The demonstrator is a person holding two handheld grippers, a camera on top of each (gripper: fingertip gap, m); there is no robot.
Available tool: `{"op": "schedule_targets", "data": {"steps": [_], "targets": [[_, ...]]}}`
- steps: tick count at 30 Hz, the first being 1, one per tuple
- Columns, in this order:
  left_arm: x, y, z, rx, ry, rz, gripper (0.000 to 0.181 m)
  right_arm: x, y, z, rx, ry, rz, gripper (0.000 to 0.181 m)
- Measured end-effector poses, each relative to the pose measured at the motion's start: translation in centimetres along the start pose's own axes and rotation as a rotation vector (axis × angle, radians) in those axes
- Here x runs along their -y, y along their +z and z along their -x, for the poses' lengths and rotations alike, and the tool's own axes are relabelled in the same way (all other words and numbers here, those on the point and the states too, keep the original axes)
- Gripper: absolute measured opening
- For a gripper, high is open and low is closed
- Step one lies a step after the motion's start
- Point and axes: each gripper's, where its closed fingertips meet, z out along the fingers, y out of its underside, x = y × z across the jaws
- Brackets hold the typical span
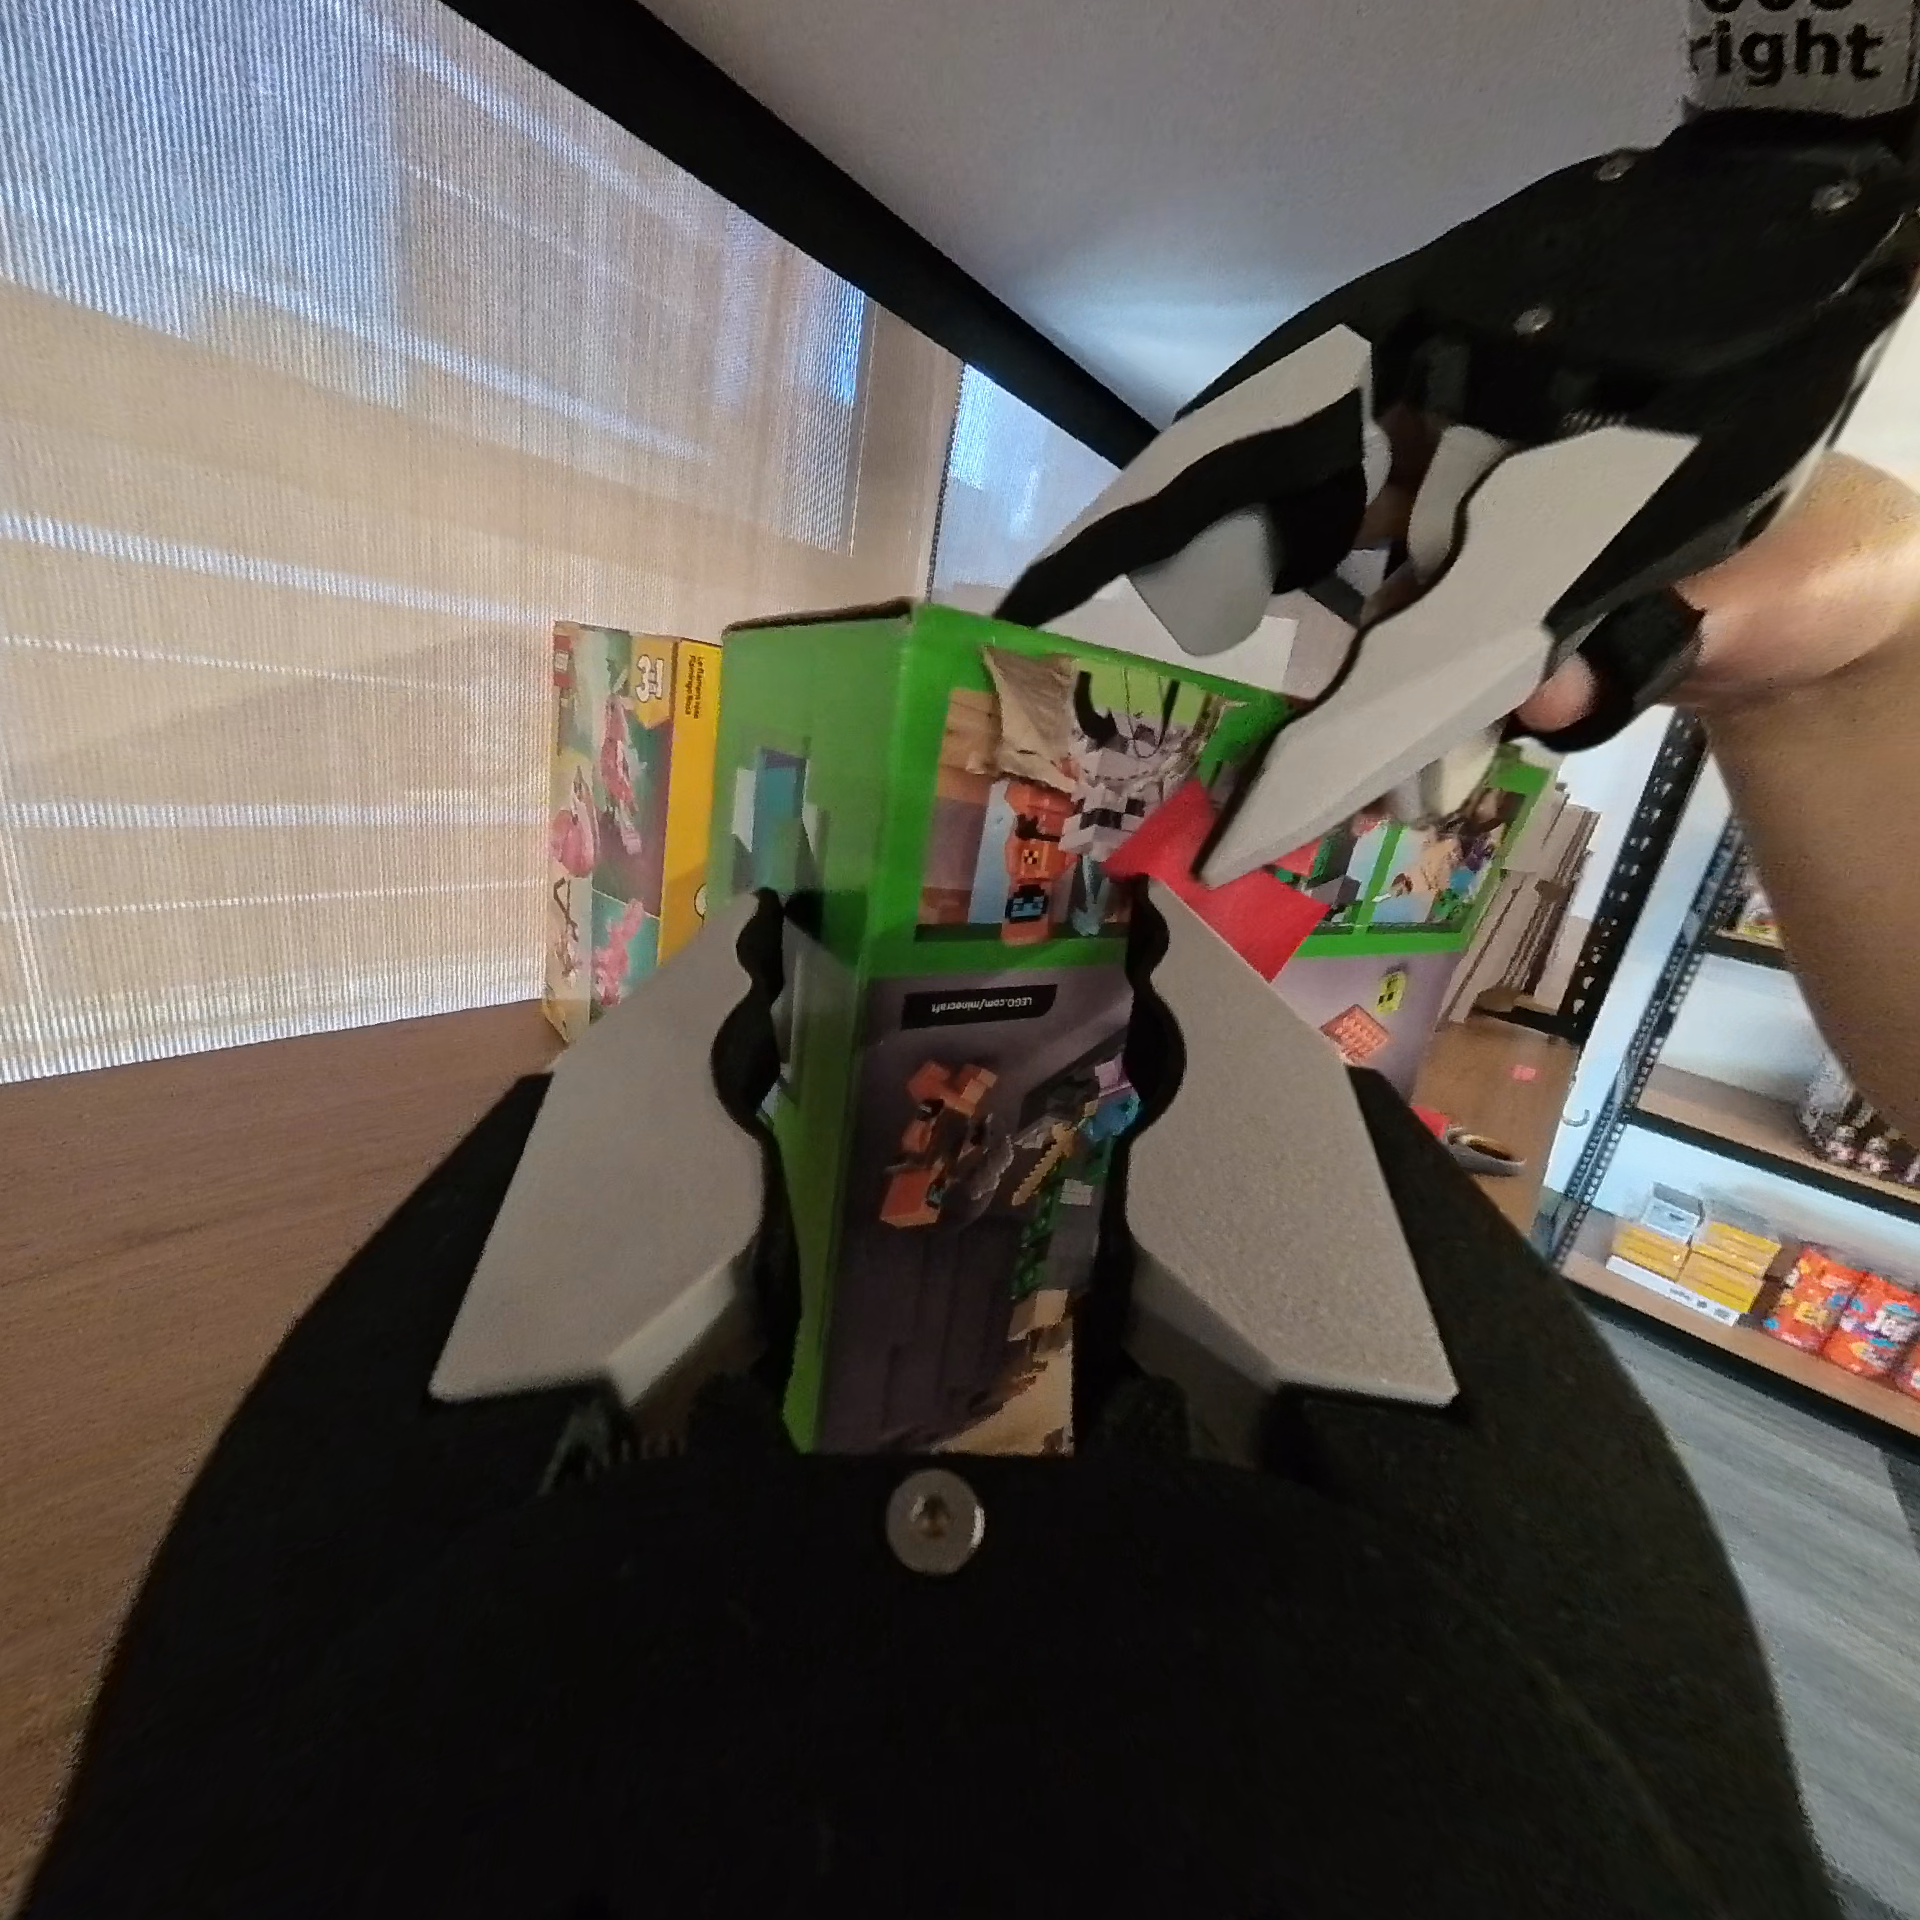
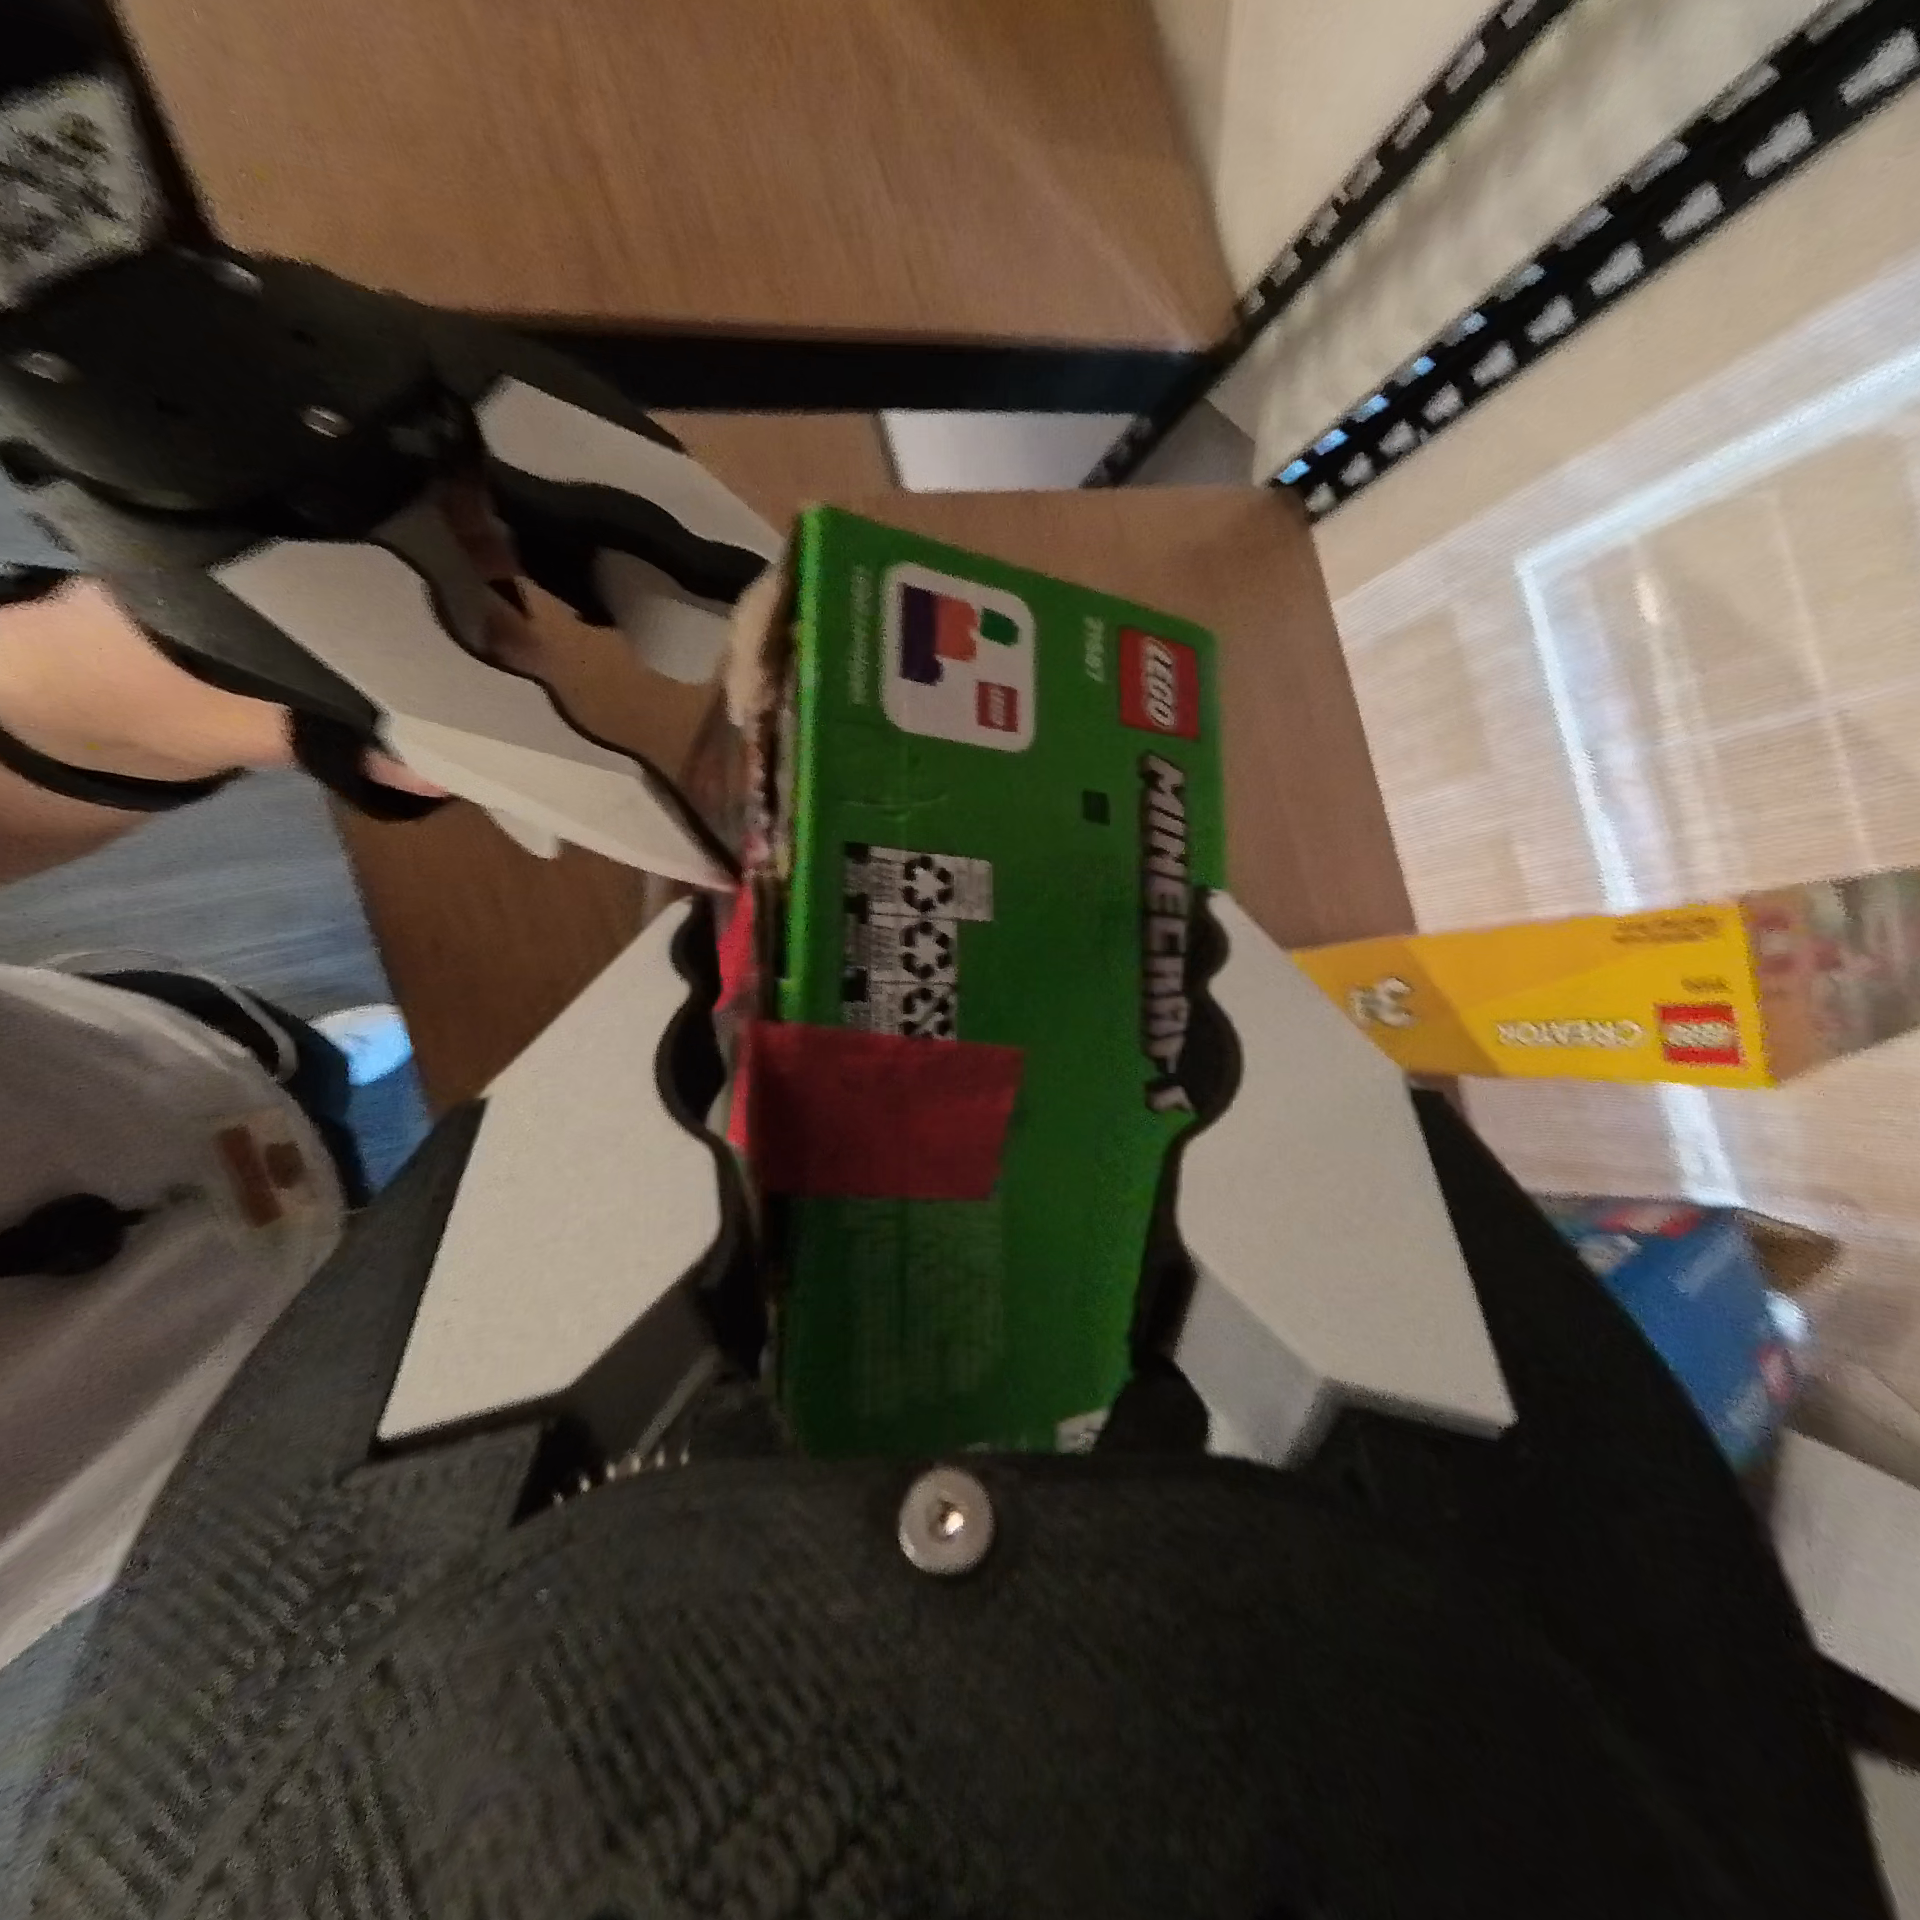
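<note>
Clamping one green printed cardboard toy box (image 1: 914, 831), the left hand-held gripper (image 1: 951, 914) and right hand-held gripper (image 2: 951, 914) each pinch it above the wooden tabletop (image 1: 260, 1143); one red tape strip (image 2: 883, 1122) seals it, one yellow box (image 1: 634, 821) stands behind.

left wrist: close, level | right wrist: close, downward | shared: green box (image 1: 935, 935)

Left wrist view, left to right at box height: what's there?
Window blind → pink and yellow box standing on the wooden shelf → green box held in the left gripper → red tape on it → right gripper → black metal shelving with yellow packs.
</note>
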Motion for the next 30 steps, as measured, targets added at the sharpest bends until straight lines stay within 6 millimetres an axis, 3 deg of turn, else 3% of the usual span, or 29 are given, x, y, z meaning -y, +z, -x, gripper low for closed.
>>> {"op": "schedule_targets", "data": {"steps": [2, 12, 22, 25, 30], "targets": [[-0.1, 0.0, 0.0, 0.003, -0.003, 0.003, 0.066, -0.5, 0.4, -0.7, -0.061, -0.033, 0.032, 0.097], [-0.4, 0.2, 0.0, 0.018, 0.029, 0.012, 0.065, -0.4, 0.6, -0.3, -0.022, -0.008, 0.046, 0.085], [-0.8, 0.3, -0.1, 0.023, 0.043, 0.020, 0.066, -1.6, 0.7, 0.0, -0.073, -0.185, 0.118, 0.094], [-0.8, 0.3, -0.2, 0.024, 0.042, 0.015, 0.067, -1.1, 0.3, 0.2, -0.045, -0.162, 0.093, 0.089], [-0.7, 0.3, -0.1, 0.035, 0.068, 0.004, 0.072, 1.5, -1.9, -0.6, -0.066, -0.124, -0.070, 0.081]]}}
